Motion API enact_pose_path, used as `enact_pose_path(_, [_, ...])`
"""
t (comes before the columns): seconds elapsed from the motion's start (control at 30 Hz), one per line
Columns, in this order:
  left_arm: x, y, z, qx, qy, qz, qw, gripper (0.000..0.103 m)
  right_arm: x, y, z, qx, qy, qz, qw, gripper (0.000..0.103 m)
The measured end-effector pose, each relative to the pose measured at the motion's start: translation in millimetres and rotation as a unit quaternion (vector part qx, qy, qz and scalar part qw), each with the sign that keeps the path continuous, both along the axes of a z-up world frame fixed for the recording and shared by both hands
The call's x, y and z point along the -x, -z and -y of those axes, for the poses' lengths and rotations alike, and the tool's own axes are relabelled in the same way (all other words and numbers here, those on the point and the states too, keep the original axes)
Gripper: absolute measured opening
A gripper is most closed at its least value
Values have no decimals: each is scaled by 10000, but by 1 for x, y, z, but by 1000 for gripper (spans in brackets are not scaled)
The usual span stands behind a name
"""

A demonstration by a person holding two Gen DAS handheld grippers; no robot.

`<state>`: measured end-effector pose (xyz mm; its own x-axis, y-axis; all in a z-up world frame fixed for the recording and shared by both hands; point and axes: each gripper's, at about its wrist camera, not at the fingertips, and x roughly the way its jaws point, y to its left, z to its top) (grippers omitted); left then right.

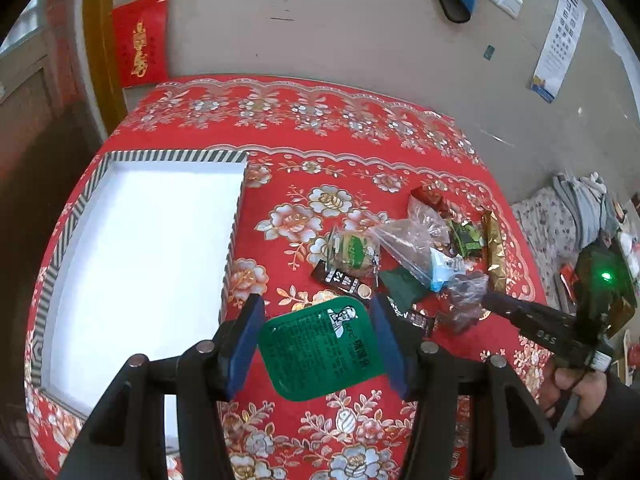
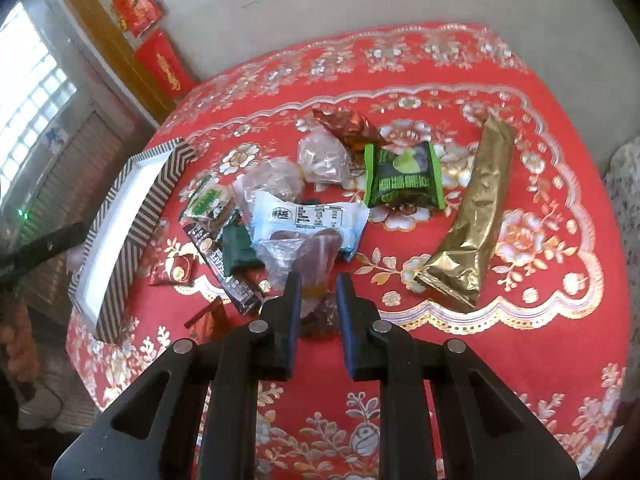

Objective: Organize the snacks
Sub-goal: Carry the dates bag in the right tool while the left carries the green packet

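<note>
Snacks are being sorted: a flat green square sauce packet [image 1: 320, 348] is being clamped edgewise in the left gripper [image 1: 318, 344] beside the white striped-rim tray [image 1: 144, 240]; a clear plastic wrapped snack [image 2: 316, 304] is being pinched by the right gripper [image 2: 318, 312] on the tabletop [image 2: 500, 340].

We read "KFC" beside a printed figure on the green sauce packet [image 1: 320, 350], and "12" on the dark coffee stick [image 1: 340, 282]. On the other gripper's black arm [image 1: 548, 330] we make out "DAS"; other print is too blurred.

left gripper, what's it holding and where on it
The left gripper holds the green sauce packet by its two opposite side edges, lid facing the camera, above the red tablecloth.
</note>
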<state>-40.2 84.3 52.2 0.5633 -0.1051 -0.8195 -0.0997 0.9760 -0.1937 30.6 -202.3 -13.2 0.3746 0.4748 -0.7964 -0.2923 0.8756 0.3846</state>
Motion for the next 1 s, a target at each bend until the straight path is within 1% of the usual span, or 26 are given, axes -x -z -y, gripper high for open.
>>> enact_pose_path(0.03, [1,-1,0,19,-13,3,10000,57,-2,3,-1,-34,8,-64,10000,42])
enact_pose_path(0.07, [2,-1,0,44,-11,-1,10000,57,-3,4,-1,15,48,-59,10000,53])
enact_pose_path(0.1, [2,-2,0,61,0,2,10000,57,-4,5,-3,98,140,-25,9999,70])
enact_pose_path(0.13, [2,-3,0,62,11,18,10000,57,-3,4,-4,67,225,14,9997,72])
enact_pose_path(0.3, [0,-10,-11,87,63,108,9999,57,-6,3,-21,158,151,38,9998,72])
enact_pose_path(0.37, [-2,-11,-17,115,72,115,9998,57,-7,6,-32,389,22,118,9992,72])
enact_pose_path(0.4, [-2,-10,-19,122,80,121,9998,57,-11,11,-39,533,-46,58,9985,72])
enact_pose_path(0.47, [-3,-11,-25,129,91,145,9998,57,-16,19,-44,554,-48,-166,9983,71])
enact_pose_path(0.5, [-4,-10,-29,134,99,146,9998,57,-17,20,-45,544,-45,-183,9983,55])
enact_pose_path(0.53, [-4,-10,-32,128,84,160,9998,57,-18,20,-47,606,-56,-176,9980,41])
enact_pose_path(0.57, [-5,-10,-35,123,76,162,9998,57,-19,21,-48,702,-72,-242,9972,41])
enact_pose_path(0.6, [-5,-10,-39,116,64,155,9998,57,-18,18,-47,642,-82,-246,9976,41])
enact_pose_path(0.67, [-6,-9,-47,94,13,138,9999,57,-14,10,-47,707,-90,-157,9973,40])
enact_pose_path(0.83, [-6,-4,-66,69,-93,102,9999,57,-7,-10,-42,590,211,-113,9980,40])
enact_pose_path(0.9, [-5,-2,-74,56,-161,76,9998,57,-5,-21,-47,542,263,-52,9982,40])
enact_pose_path(1.0, [-5,3,-86,70,-241,29,9997,57,-5,-39,-64,492,172,99,9986,40])
